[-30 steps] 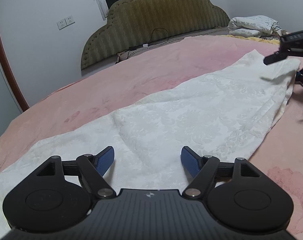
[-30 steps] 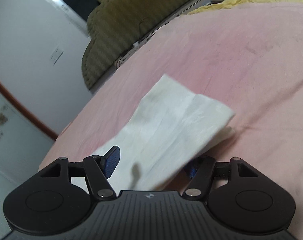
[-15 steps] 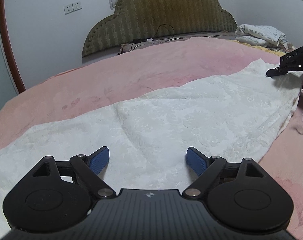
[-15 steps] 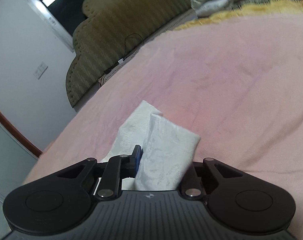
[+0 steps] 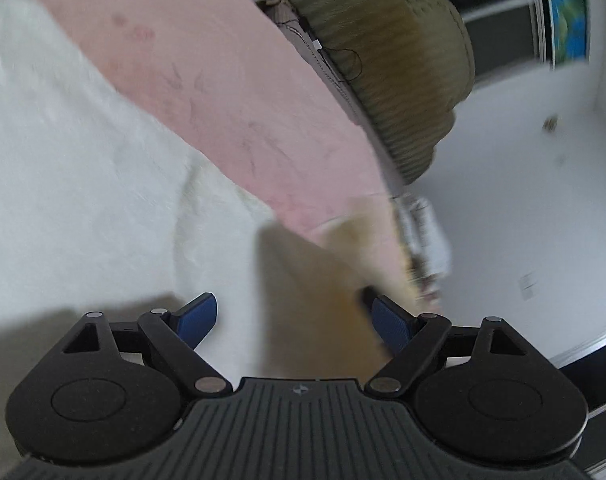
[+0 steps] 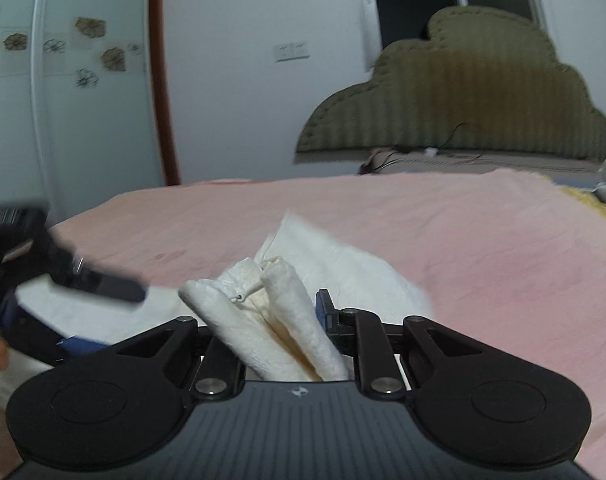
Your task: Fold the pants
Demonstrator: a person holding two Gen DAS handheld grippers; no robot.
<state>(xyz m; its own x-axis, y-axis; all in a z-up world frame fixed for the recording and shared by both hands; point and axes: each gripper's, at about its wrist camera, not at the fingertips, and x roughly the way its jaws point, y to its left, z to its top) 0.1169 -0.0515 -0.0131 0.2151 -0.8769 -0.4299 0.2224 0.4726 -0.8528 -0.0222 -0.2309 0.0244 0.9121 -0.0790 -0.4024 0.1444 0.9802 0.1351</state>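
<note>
White pants (image 6: 279, 320), spread across the pink bed (image 6: 483, 248): one bunched end clamped in the right gripper (image 6: 287, 344), left gripper (image 5: 291, 320) wide open, empty; folding barely begun.

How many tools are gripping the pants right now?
1. The right tool is shut on a bunched edge of the pants. The left tool is open above the cloth, holding nothing; the blur may hide a light touch.
</note>
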